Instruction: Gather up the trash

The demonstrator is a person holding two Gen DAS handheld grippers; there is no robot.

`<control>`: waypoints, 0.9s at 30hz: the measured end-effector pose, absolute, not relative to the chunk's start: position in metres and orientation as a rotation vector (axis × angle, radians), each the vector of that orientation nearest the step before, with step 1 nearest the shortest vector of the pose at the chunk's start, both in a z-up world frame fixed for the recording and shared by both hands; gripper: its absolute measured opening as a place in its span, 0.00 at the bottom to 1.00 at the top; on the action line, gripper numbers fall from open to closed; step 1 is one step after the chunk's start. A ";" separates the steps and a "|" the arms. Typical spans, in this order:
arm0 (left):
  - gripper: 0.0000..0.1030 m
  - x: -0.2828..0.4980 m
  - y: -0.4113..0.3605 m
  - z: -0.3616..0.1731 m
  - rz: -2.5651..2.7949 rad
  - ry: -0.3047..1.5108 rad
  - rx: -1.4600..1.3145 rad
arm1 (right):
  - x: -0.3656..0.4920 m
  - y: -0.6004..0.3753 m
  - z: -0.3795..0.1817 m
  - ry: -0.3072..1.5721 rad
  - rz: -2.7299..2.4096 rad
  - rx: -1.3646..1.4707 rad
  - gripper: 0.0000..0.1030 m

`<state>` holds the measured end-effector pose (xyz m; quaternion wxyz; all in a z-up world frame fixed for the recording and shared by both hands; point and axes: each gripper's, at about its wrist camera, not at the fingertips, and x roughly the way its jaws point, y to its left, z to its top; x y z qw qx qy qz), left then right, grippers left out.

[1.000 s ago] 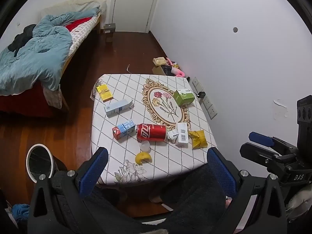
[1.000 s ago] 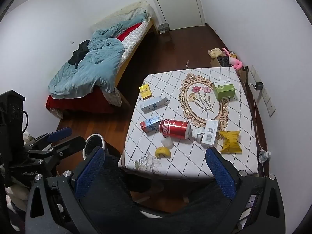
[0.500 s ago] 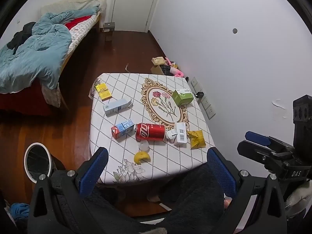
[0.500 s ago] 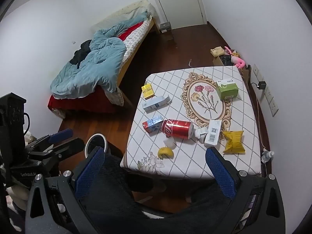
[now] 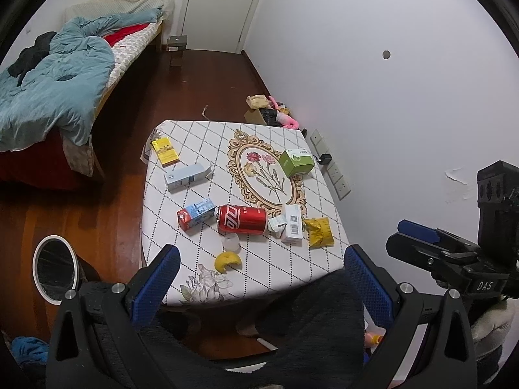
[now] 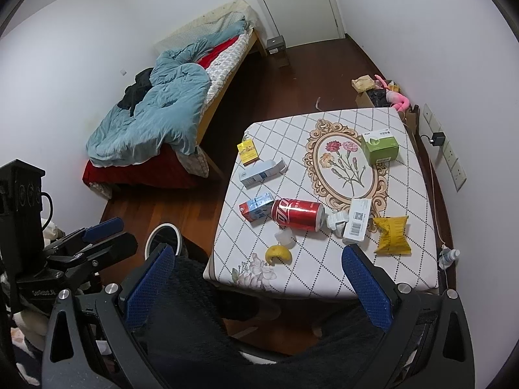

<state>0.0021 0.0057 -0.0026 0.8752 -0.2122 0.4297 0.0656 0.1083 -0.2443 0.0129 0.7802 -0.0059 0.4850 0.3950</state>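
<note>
Both grippers, left (image 5: 258, 278) and right (image 6: 254, 275), hang spread and empty; at 12 o'clock the can (image 5: 242, 218) lies sideways and could roll if I nudge it.

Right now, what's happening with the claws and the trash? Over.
Both claws open, empty, held above the table. Trash untouched: can, cartons, peel. Bin on the floor, left. Nothing in the way.
</note>
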 end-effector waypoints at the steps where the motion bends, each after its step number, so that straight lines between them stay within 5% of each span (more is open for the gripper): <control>1: 1.00 0.002 0.006 -0.002 0.136 0.896 -0.443 | 0.108 -0.244 0.013 1.048 0.854 -0.013 1.00; 27: 1.00 0.002 0.007 0.002 0.093 0.882 -0.446 | 0.106 -0.242 0.010 1.052 0.869 0.003 1.00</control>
